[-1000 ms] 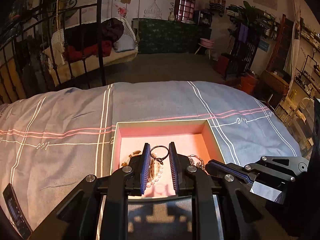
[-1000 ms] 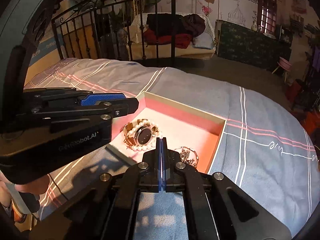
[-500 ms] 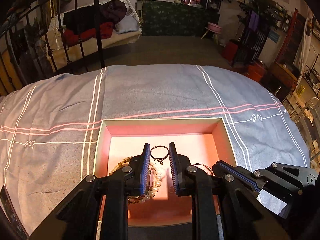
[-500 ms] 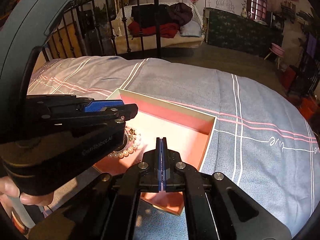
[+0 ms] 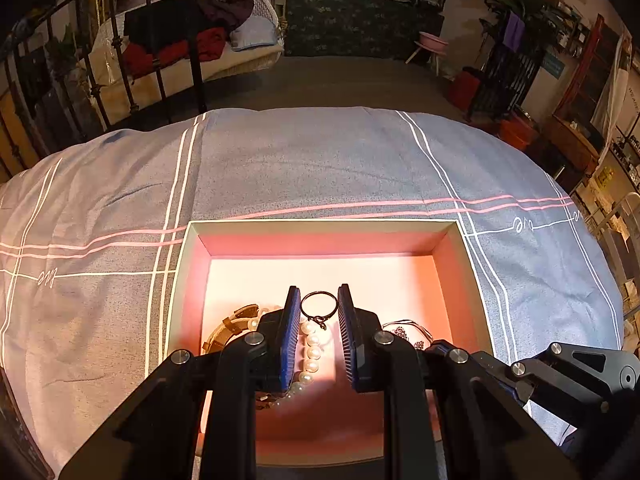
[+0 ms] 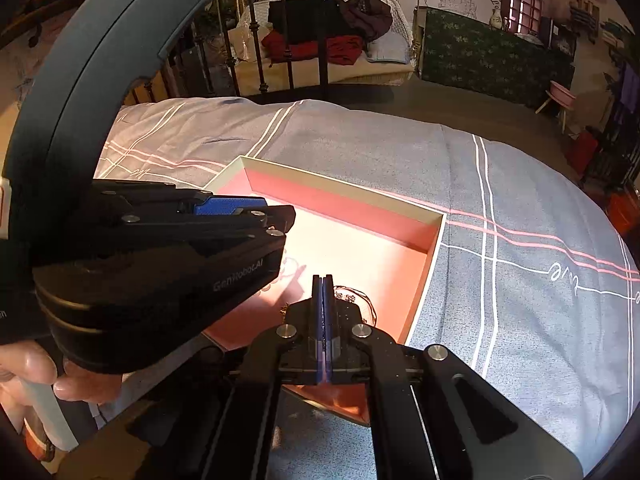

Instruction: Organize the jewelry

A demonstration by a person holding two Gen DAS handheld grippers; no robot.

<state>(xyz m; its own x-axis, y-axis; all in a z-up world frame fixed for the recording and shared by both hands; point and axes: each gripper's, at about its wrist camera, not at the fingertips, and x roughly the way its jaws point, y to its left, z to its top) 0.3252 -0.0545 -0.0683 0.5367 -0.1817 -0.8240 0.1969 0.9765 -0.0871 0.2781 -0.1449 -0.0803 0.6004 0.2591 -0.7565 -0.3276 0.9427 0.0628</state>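
An open box with a pink inside (image 5: pixel 320 222) lies on the grey bedspread. In it are a pearl bracelet (image 5: pixel 312 354), a watch with a brown strap (image 5: pixel 232 324) at the left and a silvery chain bracelet (image 5: pixel 408 330) at the right. My left gripper (image 5: pixel 319 300) hangs over the box floor, shut on a thin dark ring (image 5: pixel 320 321) held between its blue pads. My right gripper (image 6: pixel 322 278) is shut and empty, low over the box's near right corner, just in front of the chain bracelet (image 6: pixel 356 296). The left gripper's body hides the pearls in the right wrist view.
The grey bedspread (image 5: pixel 320 160) with white and pink stripes spreads around the box. A black iron bed frame (image 5: pixel 192 40) stands beyond it, with furniture and shelves further off. A person's hand (image 6: pixel 32 364) holds the left gripper at the lower left.
Both grippers have come forward and down over the box, which now lies closer below them. The ring has stayed between the left pads; the right jaws stayed shut.
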